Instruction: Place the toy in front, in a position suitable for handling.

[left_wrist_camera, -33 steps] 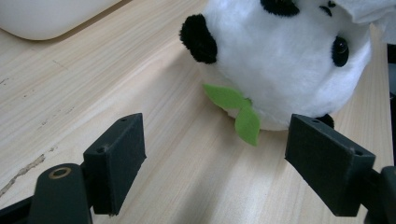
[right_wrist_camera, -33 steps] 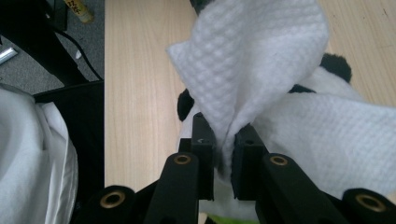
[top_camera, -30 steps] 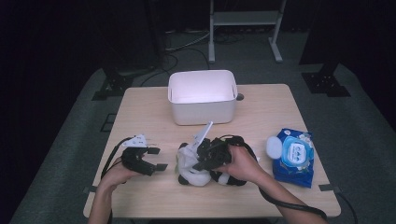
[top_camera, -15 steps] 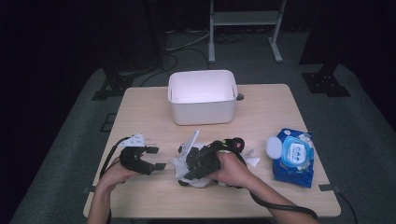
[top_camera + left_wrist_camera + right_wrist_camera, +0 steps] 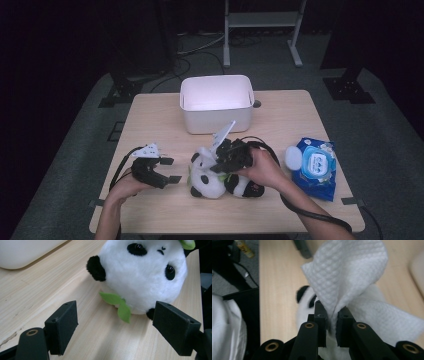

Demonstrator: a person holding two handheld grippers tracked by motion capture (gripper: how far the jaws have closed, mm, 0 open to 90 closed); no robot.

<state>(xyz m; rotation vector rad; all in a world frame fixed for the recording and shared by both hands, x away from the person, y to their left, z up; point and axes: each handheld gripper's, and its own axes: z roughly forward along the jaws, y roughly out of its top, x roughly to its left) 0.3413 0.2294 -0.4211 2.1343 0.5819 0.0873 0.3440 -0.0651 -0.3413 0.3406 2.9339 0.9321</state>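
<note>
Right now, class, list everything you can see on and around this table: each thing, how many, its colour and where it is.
Table: one, light wood, centre.
Tub: one, white, far middle of table.
Panda toy: one, black and white with green leaves, near middle.
Wipe: one, white, pinched over the panda toy.
Wipes pack: one, blue, right side, with a white lid beside it.
Metal stand: one, grey, floor behind table.
Left gripper: one, black, open, left of the panda toy.
Right gripper: one, black, shut on the wipe.
</note>
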